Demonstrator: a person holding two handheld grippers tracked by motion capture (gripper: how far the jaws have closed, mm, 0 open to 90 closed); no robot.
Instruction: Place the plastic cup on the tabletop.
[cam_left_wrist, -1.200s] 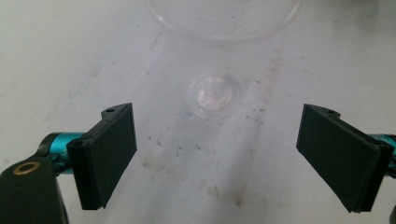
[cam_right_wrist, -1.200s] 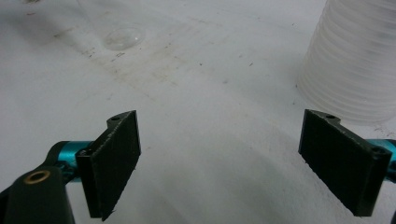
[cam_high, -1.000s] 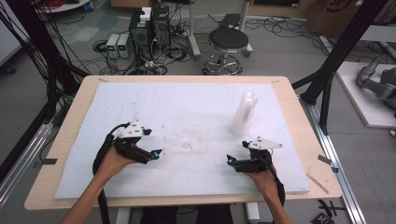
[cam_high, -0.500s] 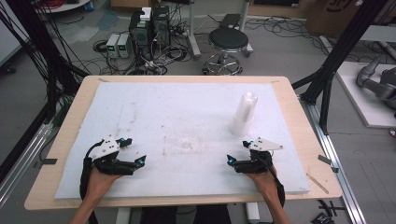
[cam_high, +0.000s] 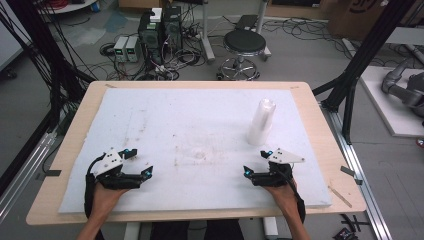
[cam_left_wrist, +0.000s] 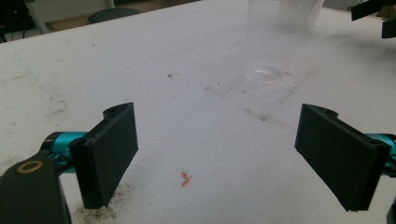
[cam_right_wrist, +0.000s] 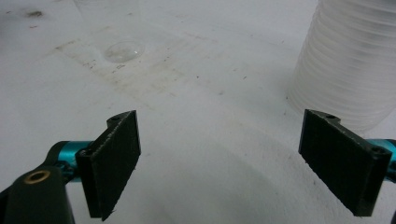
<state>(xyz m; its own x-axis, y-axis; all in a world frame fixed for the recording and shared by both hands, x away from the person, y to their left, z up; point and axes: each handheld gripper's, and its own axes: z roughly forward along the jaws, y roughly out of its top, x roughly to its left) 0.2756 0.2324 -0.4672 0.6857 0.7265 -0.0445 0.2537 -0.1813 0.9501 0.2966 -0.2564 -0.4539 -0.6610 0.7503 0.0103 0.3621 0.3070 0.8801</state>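
Two hand-held two-jaw grippers rest low over a white foam board (cam_high: 165, 120) that covers a pale wooden table (cam_high: 325, 130). The left gripper (cam_high: 150, 172), near the board's front left, has its flat black jaws spread wide; they have just been closing slightly, and nothing lies between them but bare board, with a small orange scrap (cam_left_wrist: 186, 178) on the surface below the gap. The right gripper (cam_high: 246, 172), near the front right, likewise has its jaws set wide apart with nothing between them, the pads touching no object. A tall stack of clear ribbed plastic cups (cam_high: 261, 121) stands upright on the right half of the board, just beyond the right gripper and apart from it; in the right gripper view the stack (cam_right_wrist: 352, 60) rises close behind the right-hand jaw without contact. A single clear plastic cup (cam_right_wrist: 114, 28), hard to make out against the board, stands near the board's centre between the two grippers, well ahead of both; its round base (cam_left_wrist: 263, 74) is visible in the left gripper view.
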